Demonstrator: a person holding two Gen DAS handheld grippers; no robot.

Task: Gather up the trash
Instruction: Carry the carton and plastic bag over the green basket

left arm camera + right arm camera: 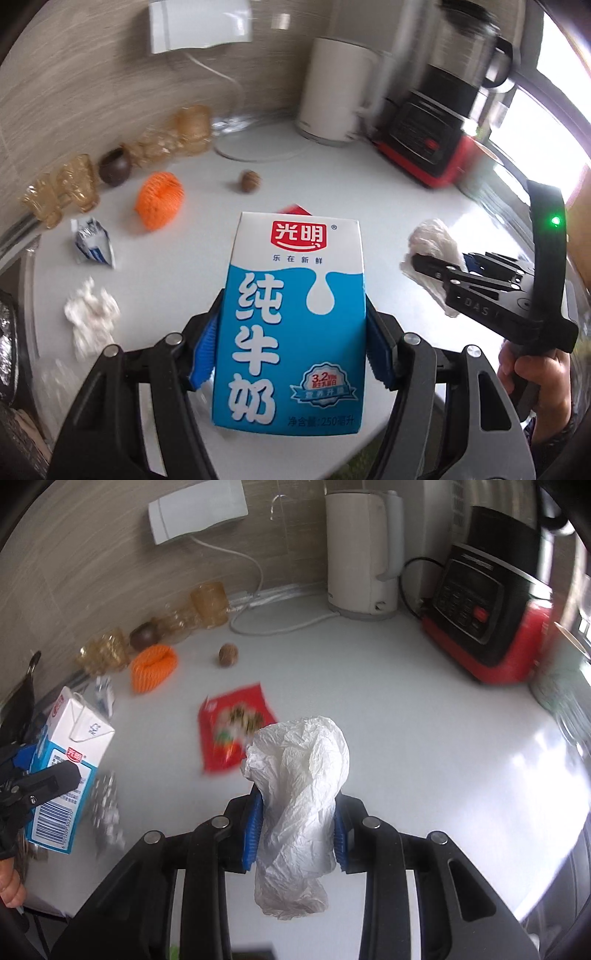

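My left gripper (291, 339) is shut on a blue and white milk carton (295, 317), held upright above the white counter (369, 192); the carton also shows in the right wrist view (66, 760). My right gripper (295, 830) is shut on a crumpled white tissue (299, 805), held above the counter; it also shows in the left wrist view (432, 243). On the counter lie a red snack wrapper (232, 723), an orange foam net (159, 201), a walnut (251, 181), a small blue and white wrapper (92, 245) and a crumpled tissue (90, 317).
A white kettle (362, 550) and a red and black blender (491, 609) stand at the back right. Amber glass cups (192, 129) and a dark round object (114, 166) line the wall at left. A white cable (280, 624) loops on the counter. Crumpled foil (105, 808) lies at left.
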